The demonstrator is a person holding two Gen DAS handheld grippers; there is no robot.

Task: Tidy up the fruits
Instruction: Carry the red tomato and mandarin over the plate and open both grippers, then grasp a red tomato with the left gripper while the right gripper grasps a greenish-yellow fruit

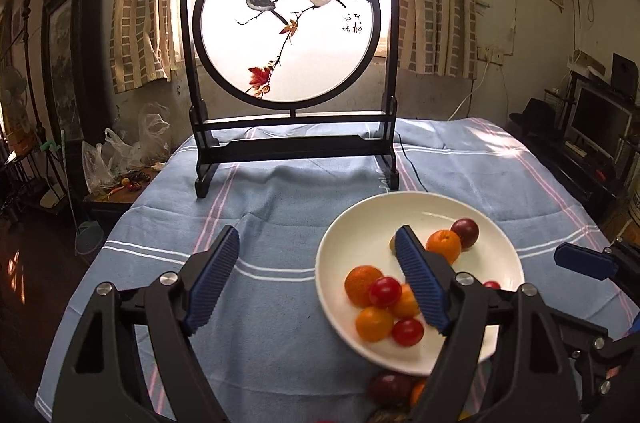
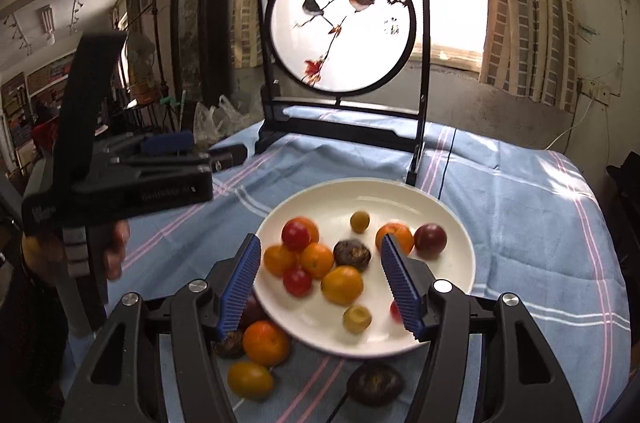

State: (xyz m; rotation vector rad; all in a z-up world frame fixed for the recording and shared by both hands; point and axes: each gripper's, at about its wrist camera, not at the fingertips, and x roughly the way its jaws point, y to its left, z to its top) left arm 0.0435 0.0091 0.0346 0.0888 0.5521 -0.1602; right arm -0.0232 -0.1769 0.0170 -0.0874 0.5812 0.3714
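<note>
most fruit already sits in the white plate on the blue-clothed surface; an orange, a yellow fruit and a dark fruit (slightly blurred) remain outside. right tool and left tool are both released, empty.

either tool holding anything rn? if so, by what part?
Nothing held. Left tool and right tool are both open, with no fruit between the fingers; all fruit lies on the plate or the cloth.
</note>
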